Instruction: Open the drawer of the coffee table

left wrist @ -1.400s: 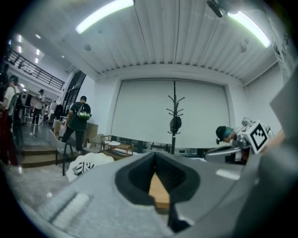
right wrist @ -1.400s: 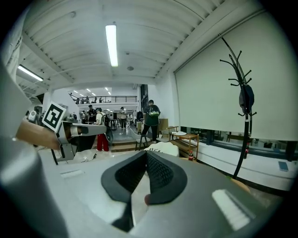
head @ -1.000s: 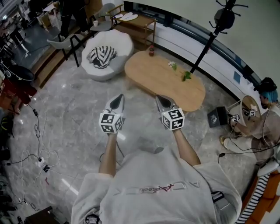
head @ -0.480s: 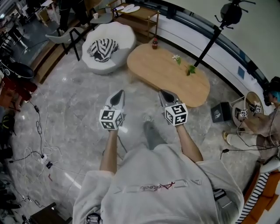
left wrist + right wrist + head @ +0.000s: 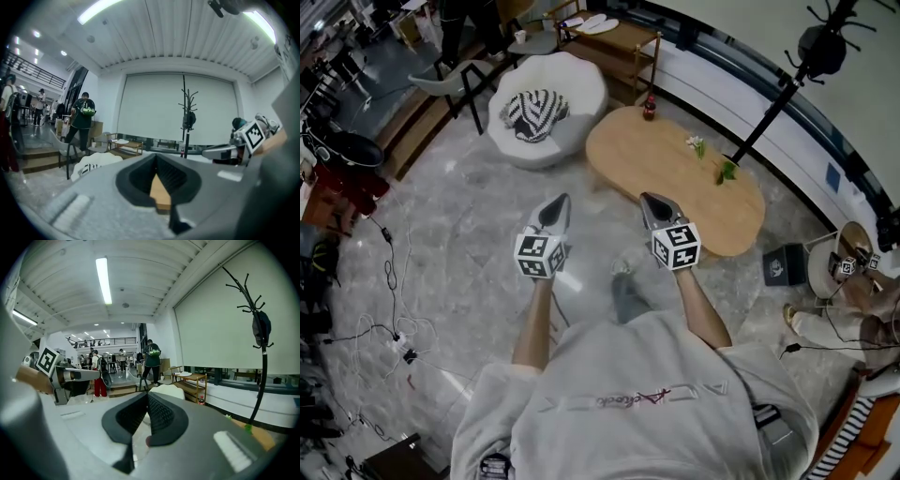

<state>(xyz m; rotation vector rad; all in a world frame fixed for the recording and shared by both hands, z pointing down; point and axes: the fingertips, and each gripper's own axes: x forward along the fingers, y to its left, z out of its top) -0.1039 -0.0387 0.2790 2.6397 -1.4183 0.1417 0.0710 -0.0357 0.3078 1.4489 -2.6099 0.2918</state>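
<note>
Two tongs, one in each hand, and neither has anything in it: my left tongs are pinched together with nothing between the jaws, and my right tongs are pinched together and bare as well. I hold them side by side, apart from each other, pointing nearly level toward the coffee table. Its oval wooden top lies ahead of both pairs, more to the right-hand side. Its near edge looks close beyond the tip of my right tongs, yet neither pair touches it. On the top, past my right tongs, stand a small bottle, a little white flower and a green sprig. A white armchair sits ahead of my left tongs, to the left of the table.

So I judge the task to be at its very start. The drawer shows in none of my views. I see only the tabletop from above, with no drawer front and no handle, so I cannot tell which side it is on or whether it is shut. What is left, then, is all of it: get near enough and low enough to find the drawer front, spread one pair of jaws, take the handle or edge, and draw it out
</note>
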